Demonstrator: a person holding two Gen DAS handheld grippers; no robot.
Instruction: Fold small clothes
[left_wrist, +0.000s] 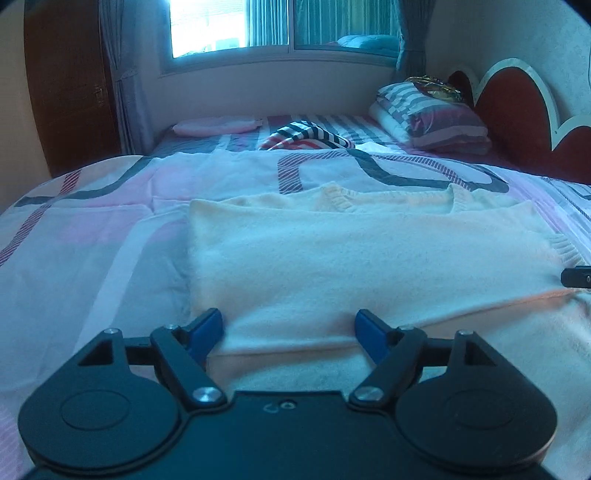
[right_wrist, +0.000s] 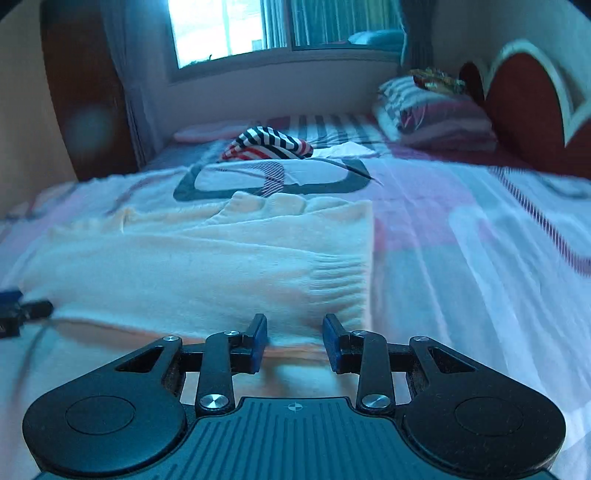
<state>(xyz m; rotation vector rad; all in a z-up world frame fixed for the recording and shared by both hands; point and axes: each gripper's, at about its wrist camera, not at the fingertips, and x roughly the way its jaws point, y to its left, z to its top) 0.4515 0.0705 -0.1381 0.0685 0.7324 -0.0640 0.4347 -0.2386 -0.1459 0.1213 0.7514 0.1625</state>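
My left fingers (left_wrist: 290, 334) stand wide apart with nothing pinched between them; the blue pads hover just over the near fold of the cream knit sweater (left_wrist: 362, 254), one pad toward 8 o'clock of the garment and the other near its 6 o'clock. My right fingers (right_wrist: 294, 341) stand partly apart, and I cannot tell for certain whether they nip the near edge of the cloth or merely hover at it; the fold line passes right between the pads. The sweater lies flat on the bed (left_wrist: 92, 236), already doubled once, with its ribbed neckline at 12 o'clock and a ribbed cuff or hem at 3 o'clock in the left view. To do this step well, I judge that both sets of fingers should take the near edge at matching points, one toward each side, so the fold travels evenly toward 12 o'clock. Grip both layers, not the top one alone, or the lower layer will drag and bunch. Lift only enough to clear the surface, carry the edge across level, and lay it square on the far edge. The striped garment (right_wrist: 267, 146) at 12 o'clock lies well apart and needs no attention.
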